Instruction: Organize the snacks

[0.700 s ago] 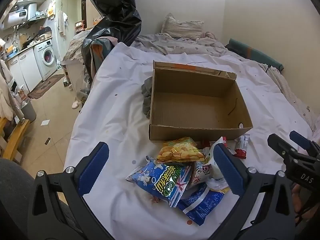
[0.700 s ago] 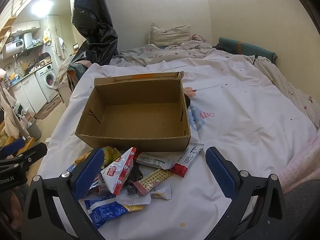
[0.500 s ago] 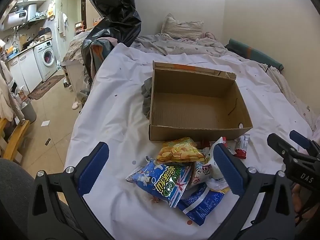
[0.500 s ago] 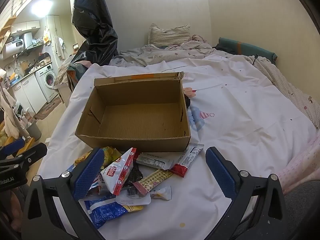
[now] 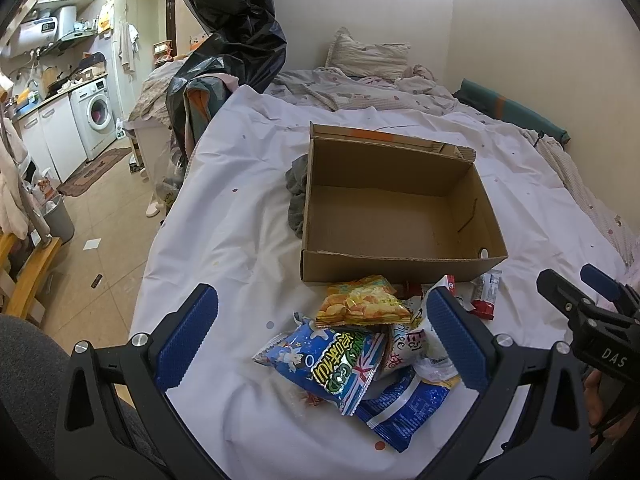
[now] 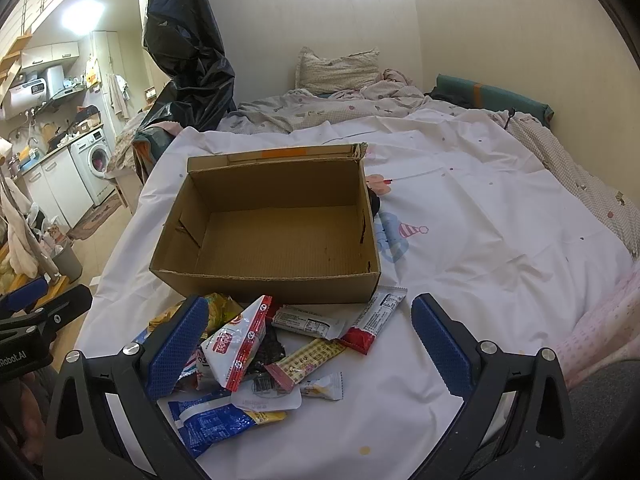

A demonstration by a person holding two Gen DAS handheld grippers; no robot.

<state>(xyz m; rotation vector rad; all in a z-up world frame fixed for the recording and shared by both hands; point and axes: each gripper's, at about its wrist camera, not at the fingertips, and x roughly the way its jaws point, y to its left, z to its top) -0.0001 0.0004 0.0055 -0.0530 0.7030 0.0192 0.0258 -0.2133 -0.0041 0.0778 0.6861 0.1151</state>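
Observation:
An open, empty cardboard box (image 5: 396, 216) (image 6: 276, 232) sits on the white bedsheet. A pile of snack packets lies in front of it: a blue chip bag (image 5: 324, 360), a yellow chip bag (image 5: 360, 304), a dark blue packet (image 5: 404, 404) (image 6: 212, 420), a red-and-white pouch (image 6: 236, 344), a red-tipped bar (image 6: 374, 320) and a checked bar (image 6: 304, 362). My left gripper (image 5: 320, 336) is open above the pile's left part. My right gripper (image 6: 308, 344) is open above the pile's right part. Both are empty.
A grey cloth (image 5: 298, 196) lies against the box's left side. Rumpled bedding and a pillow (image 6: 336, 70) lie at the far end. A black plastic bag (image 5: 236, 40) hangs at the bed's left; the kitchen floor (image 5: 100, 216) drops away beyond the left edge.

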